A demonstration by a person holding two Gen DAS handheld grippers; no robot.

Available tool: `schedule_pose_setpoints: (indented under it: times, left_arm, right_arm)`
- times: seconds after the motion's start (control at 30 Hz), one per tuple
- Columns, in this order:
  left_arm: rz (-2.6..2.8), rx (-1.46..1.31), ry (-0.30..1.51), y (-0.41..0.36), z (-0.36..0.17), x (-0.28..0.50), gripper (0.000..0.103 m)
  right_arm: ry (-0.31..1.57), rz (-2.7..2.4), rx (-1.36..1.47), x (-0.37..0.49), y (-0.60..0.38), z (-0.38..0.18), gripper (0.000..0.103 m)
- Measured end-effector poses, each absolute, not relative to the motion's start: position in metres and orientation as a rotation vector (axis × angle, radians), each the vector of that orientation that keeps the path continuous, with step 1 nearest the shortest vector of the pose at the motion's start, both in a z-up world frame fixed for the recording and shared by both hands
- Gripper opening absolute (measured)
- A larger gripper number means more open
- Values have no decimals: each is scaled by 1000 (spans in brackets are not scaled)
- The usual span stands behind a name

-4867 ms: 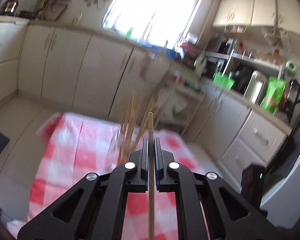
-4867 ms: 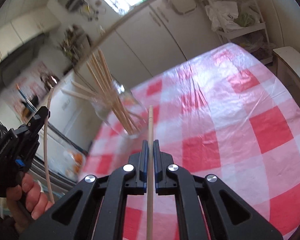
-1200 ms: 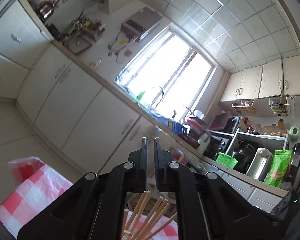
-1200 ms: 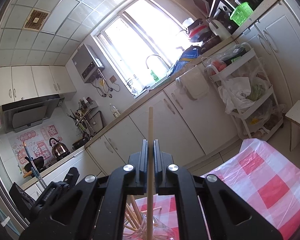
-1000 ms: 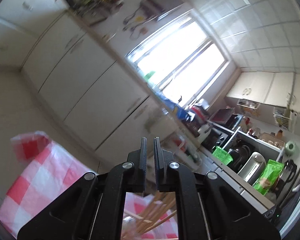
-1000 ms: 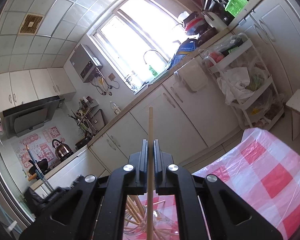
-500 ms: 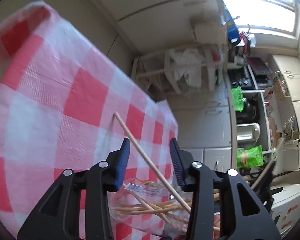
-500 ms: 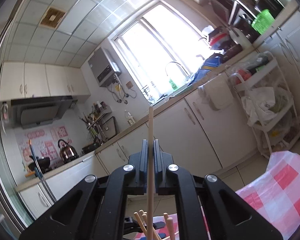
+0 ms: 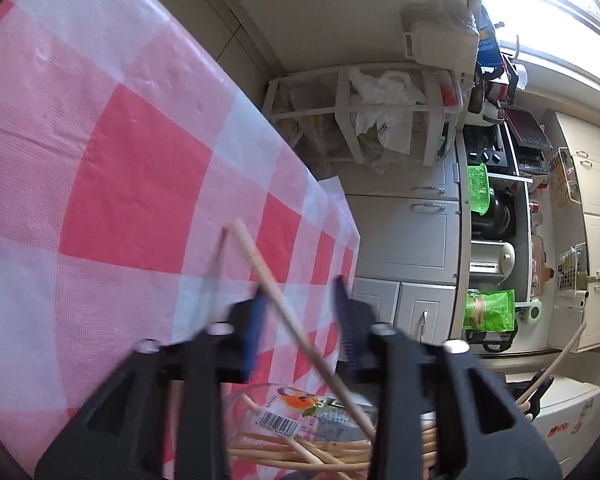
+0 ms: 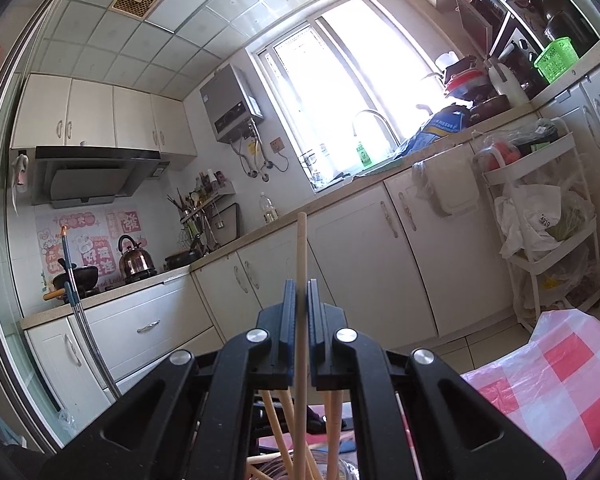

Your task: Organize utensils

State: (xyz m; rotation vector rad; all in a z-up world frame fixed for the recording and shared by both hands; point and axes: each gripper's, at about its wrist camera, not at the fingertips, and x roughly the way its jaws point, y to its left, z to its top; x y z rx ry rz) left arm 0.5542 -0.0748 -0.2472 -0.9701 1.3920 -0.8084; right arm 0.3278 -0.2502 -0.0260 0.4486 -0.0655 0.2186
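Observation:
A glass jar [image 9: 300,400] with a printed label holds several wooden chopsticks [image 9: 300,444] at the bottom of the left wrist view. One chopstick [image 9: 260,264] slants up out of it, over the red-and-white checked cloth [image 9: 120,160]. My left gripper [image 9: 300,316] straddles that stick; its blurred jaws are closing, with a gap still on either side. My right gripper [image 10: 301,300] is shut on an upright chopstick [image 10: 301,248], just above the jar's chopsticks [image 10: 278,432]. The right gripper [image 9: 540,384] also shows at the far right of the left wrist view.
A white trolley rack [image 10: 540,216] stuffed with plastic bags stands beyond the table's far edge, seen also as the rack [image 9: 380,120] in the left wrist view. Cream cabinets line the wall under a bright window [image 10: 340,92]. A kettle [image 10: 134,260] sits on the stove.
My left gripper swung down from facing the window to the table, rolled, and its shut jaws spread around a chopstick standing in the jar. The right gripper tilted upward, still gripping its chopstick.

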Motion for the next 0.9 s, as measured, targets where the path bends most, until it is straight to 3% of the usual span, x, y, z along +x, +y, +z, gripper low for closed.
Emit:
schedule_pose_setpoints:
  times: [0.13,0.47,0.7,0.9]
  left_arm:
    - [-777,-930,1238,-56,-216,551,14]
    - [-838,-688,594,-21,-64,496,5]
    - [-881,-346,470,-66,-10,449,5]
    - [-871,-168,478,-88,5,425,5]
  right_arm:
    - [-73,248,465,330,-249,-21,6]
    - [-85,249,485,336,-251,-17,6]
    - [-46,235,462,325,-246,-33,6]
    - [-10,204,442,306,-244,-42,6]
